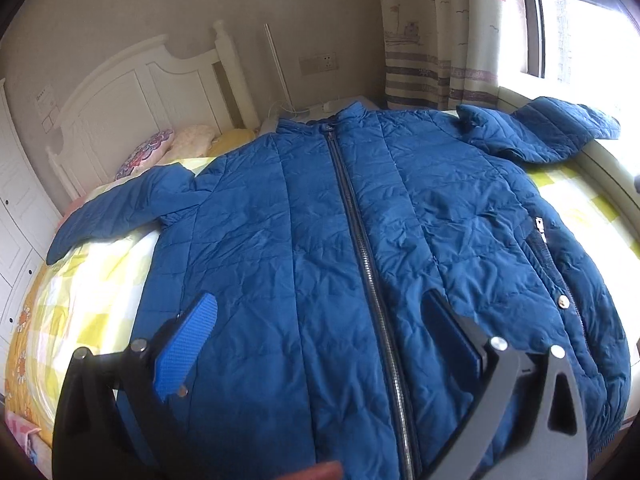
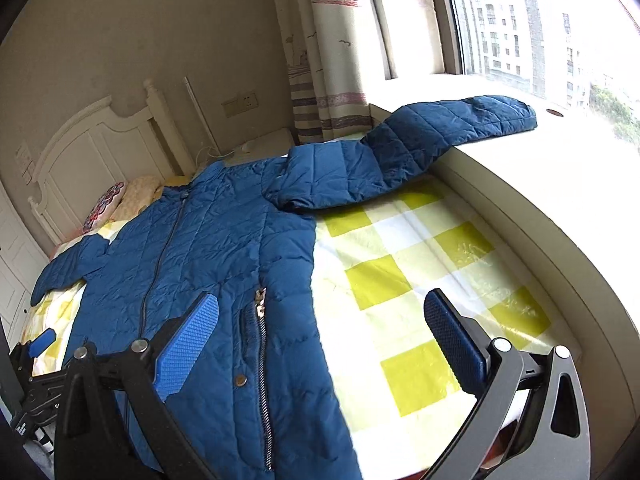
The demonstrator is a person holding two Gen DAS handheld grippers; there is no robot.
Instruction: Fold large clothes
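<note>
Right, the blue quilted jacket (image 1: 320, 240) lies flat and zipped on the checked bedspread (image 2: 420, 280), collar toward the headboard (image 1: 132, 100), one sleeve (image 2: 452, 124) up on the windowsill. Left gripper (image 1: 320, 332) hovers spread wide over its hem; right gripper (image 2: 320, 328) gapes over its pocket edge, gripping nothing

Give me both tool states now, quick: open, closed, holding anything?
Left tool: open, holding nothing, over the blue jacket.
Right tool: open, holding nothing, over the jacket's edge and the checked bedsheet.
</note>
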